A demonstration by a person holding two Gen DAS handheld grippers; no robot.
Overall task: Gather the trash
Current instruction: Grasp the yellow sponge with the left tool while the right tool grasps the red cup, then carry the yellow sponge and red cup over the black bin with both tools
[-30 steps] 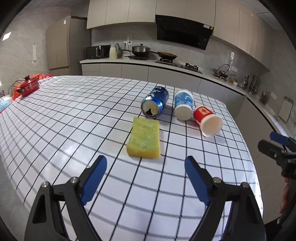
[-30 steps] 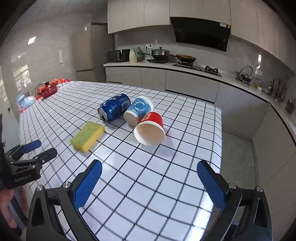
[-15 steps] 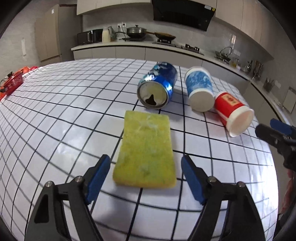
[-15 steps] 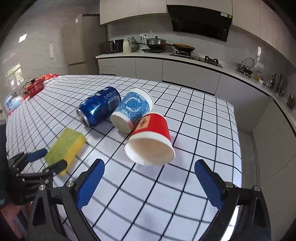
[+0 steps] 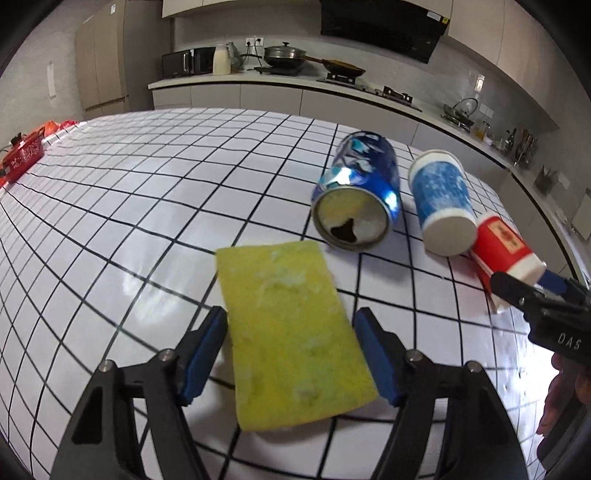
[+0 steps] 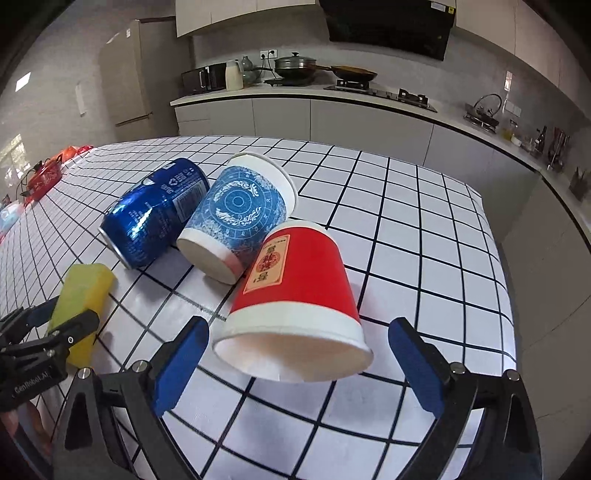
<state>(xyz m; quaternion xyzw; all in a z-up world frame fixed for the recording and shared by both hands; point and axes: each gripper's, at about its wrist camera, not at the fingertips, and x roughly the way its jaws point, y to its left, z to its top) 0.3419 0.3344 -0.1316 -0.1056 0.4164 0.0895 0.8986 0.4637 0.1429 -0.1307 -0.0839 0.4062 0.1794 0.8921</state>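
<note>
one sponge [image 5: 291,332], one can [image 5: 356,199], two cups; both grippers' jaws released, the left's just closing around the sponge.

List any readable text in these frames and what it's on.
"GenRobot.AI": left gripper body, right wrist view.
"DAS": right gripper body, left wrist view; rest hidden.
Blue can: recycling mark; print too small.
Red cup label: characters, too blurred.

A worktop [image 6: 424,229] covered in white cloth with a black grid was set in a grey-walled kitchen. Pale cabinets [image 6: 332,118], a black range hood [image 6: 388,26] and a hob [image 6: 380,92] were ranged behind it, and a tall fridge [image 6: 125,74] was placed at the left.
</note>
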